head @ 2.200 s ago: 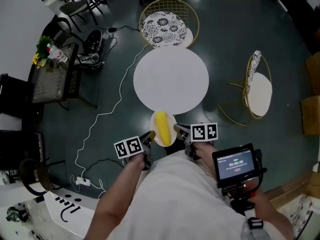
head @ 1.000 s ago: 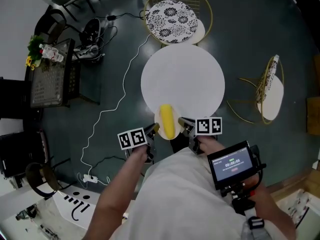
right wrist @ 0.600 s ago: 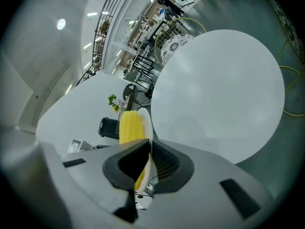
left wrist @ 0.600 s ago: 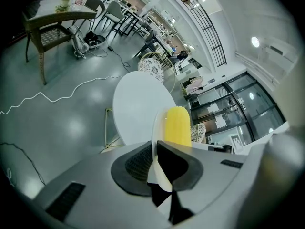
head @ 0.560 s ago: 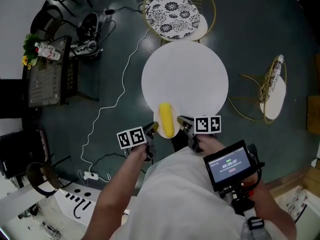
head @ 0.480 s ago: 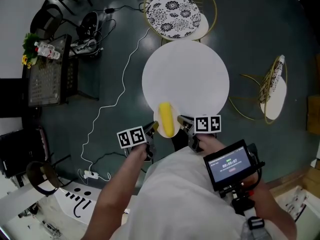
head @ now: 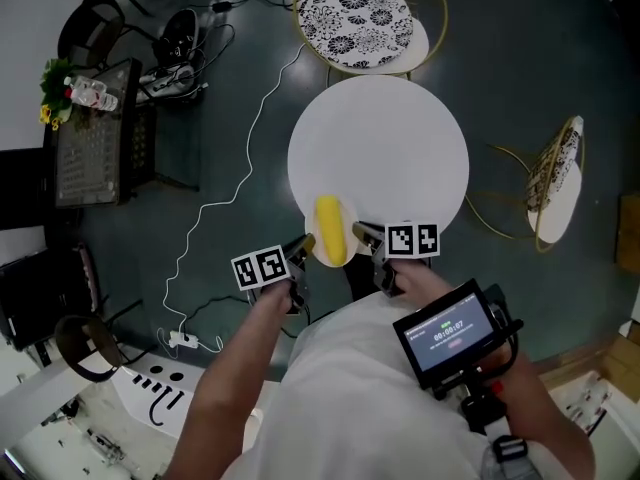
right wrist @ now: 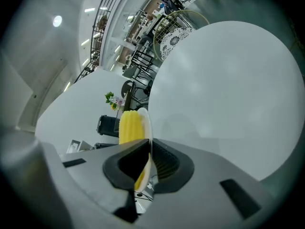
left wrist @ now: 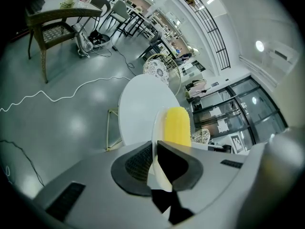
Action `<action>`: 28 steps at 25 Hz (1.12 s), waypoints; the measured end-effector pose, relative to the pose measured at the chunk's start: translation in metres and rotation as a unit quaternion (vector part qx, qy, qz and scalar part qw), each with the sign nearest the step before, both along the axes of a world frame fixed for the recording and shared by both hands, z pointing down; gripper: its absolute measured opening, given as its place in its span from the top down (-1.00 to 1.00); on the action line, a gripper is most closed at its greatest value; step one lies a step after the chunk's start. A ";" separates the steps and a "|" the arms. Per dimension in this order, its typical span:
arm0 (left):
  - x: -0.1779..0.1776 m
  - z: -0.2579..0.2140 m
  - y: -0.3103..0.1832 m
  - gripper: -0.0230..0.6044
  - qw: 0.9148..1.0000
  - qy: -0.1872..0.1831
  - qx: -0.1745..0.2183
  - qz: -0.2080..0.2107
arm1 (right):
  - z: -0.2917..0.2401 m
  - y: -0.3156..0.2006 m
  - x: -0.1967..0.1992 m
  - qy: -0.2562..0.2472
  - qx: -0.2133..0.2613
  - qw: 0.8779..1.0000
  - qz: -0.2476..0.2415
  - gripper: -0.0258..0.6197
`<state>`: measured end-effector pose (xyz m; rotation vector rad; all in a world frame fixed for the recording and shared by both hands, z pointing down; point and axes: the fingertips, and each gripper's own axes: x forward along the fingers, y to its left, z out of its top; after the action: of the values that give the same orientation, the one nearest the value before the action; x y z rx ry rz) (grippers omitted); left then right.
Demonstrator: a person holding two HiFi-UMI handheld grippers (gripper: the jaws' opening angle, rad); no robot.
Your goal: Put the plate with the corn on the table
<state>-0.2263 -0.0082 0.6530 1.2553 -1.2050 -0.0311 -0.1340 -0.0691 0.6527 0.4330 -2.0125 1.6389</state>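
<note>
The plate [left wrist: 156,128] with the corn [head: 329,230] had come forward from short of the table [head: 390,148] and now hung over its near rim, seemingly not yet set down. The left gripper [head: 299,249] and right gripper [head: 361,235] each pinched an opposite edge, so only lowering and release seemed left

A gold wire chair with a black-and-white flowered cushion [head: 362,8] stands at the top centre of the frame. A second gold wire chair with a plain white seat [head: 553,183] is at the right edge. A thin white cable [head: 245,173] winds over the dark grey-green floor [head: 520,58] to a white power strip [head: 183,340] at the lower left. A dark woven side table [head: 95,143] in the upper left carries small flowers [head: 55,93].
</note>
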 end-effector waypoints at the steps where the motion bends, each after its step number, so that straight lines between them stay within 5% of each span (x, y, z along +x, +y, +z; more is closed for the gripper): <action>1: -0.002 0.002 -0.004 0.80 1.000 0.000 0.000 0.000 | 0.002 -0.003 -0.002 -0.001 -0.001 1.000 0.001 0.83; 28: 0.012 0.033 -0.088 0.80 0.999 0.009 -0.005 0.047 | 0.030 -0.080 0.017 0.008 -0.006 0.999 0.049 0.83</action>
<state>-0.2146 -0.0966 0.6856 1.2981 -1.1277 0.0318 -0.1172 -0.1487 0.6826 0.5471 -1.9968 1.6999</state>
